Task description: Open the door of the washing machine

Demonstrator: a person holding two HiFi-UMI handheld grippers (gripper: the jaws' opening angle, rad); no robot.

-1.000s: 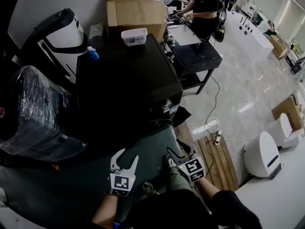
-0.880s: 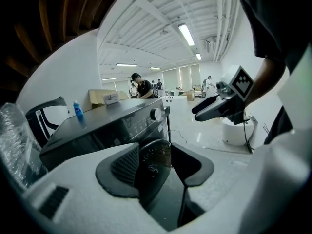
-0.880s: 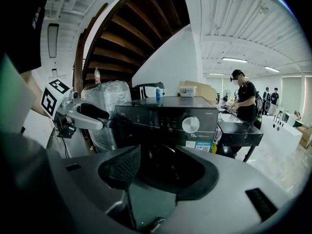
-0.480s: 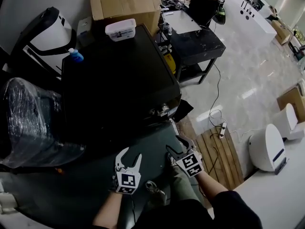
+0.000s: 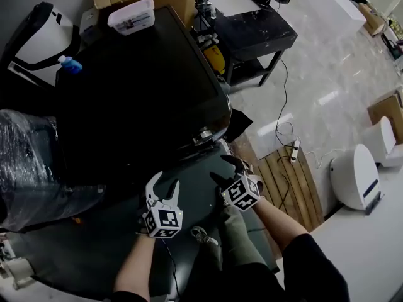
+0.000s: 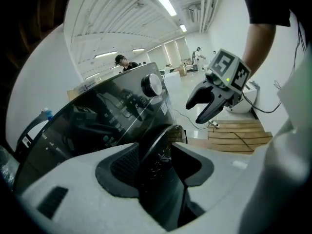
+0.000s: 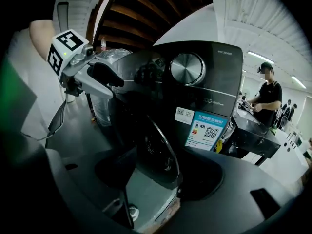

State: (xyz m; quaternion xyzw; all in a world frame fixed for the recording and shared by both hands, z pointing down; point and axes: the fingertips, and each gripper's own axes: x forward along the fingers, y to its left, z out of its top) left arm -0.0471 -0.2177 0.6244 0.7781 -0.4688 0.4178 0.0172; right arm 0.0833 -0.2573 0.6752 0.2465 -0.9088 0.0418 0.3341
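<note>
1. Facing the front of the black washing machine (image 5: 145, 87), both grippers are held low, side by side and a little apart from each other.
2. The left gripper (image 5: 165, 182) is held with its white jaws well spread. Nothing is gripped by them, and the round door (image 6: 158, 146) is seen straight ahead between them.
3. The right gripper (image 5: 221, 168) is seen with its dark jaws opening. The door's rim is framed between them, but no pad is pressed on it.
4. The door is set in the machine's front face, below the silver dial (image 7: 187, 68) and just beside a blue sticker (image 7: 208, 130). It appears to be shut, though this is hard to judge through the dark glass and the wide-angle bend.
5. A white lidded tub (image 5: 131, 15) is placed on the far edge of the machine's top, and a blue-capped bottle (image 5: 70, 63) is seen by its far left corner.
6. A plastic-wrapped bulk (image 5: 31, 162) is seen to the machine's left. A wooden pallet (image 5: 302, 194) is laid on the floor to its right, with a power strip (image 5: 293, 150) at the pallet's far end.
</note>
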